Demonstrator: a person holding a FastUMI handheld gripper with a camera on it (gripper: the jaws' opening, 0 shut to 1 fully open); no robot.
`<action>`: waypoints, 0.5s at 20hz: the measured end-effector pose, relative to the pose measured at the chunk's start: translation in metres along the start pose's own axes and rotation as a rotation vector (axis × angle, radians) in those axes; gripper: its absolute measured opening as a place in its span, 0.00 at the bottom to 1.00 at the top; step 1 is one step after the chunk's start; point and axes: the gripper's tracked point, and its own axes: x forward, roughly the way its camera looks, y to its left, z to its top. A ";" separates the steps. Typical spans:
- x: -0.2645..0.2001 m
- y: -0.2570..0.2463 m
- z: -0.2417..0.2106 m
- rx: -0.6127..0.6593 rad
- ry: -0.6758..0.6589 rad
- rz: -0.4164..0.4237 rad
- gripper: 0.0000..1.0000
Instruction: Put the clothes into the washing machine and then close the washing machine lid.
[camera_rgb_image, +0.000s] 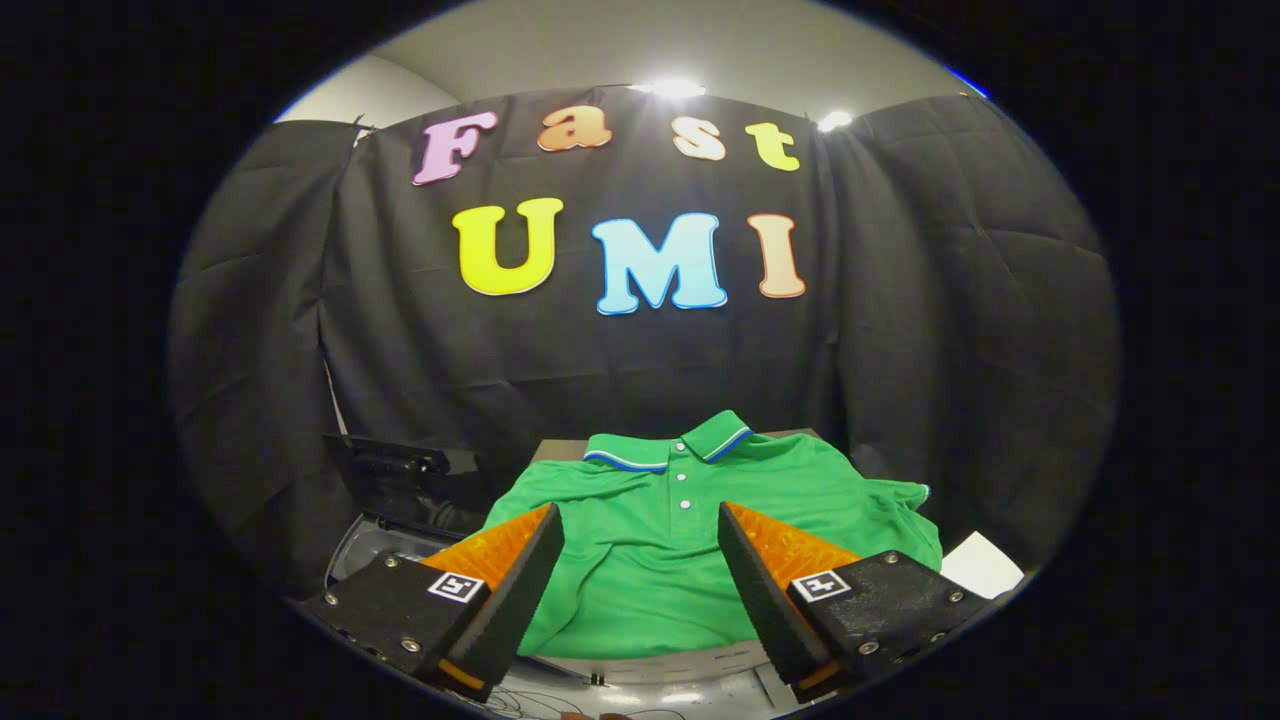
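Gripper view — the jaws (640, 520) stand spread wide, pinching nothing, with their two fingers (520, 585) reaching forward over the near edge of a green short-sleeved polo shirt with a blue-and-white trimmed collar (655, 560). The shirt lies flat and face up, its hem between the fingers and its collar at 12 o'clock from them, beyond the tips; a row of white buttons runs down the placket just ahead of the gap. The shirt covers a raised surface whose brown far edge (560, 447) shows behind the collar. At 10 o'clock from the jaws, just beside the shirt's sleeve, sits a washing machine with a dark raised lid (400, 480) — its pale rounded top rim shows below the lid. At 3 o'clock, beside the other sleeve, lies a white sheet of paper (980, 565). A black cloth wall (950, 300) hangs behind everything, with two ceiling lights (675, 88) above it.
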 end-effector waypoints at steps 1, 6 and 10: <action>0.014 -0.009 0.000 0.005 0.020 -0.013 0.96; 0.073 -0.022 -0.013 0.016 0.139 -0.022 0.95; 0.101 -0.024 -0.041 0.029 0.285 -0.015 0.95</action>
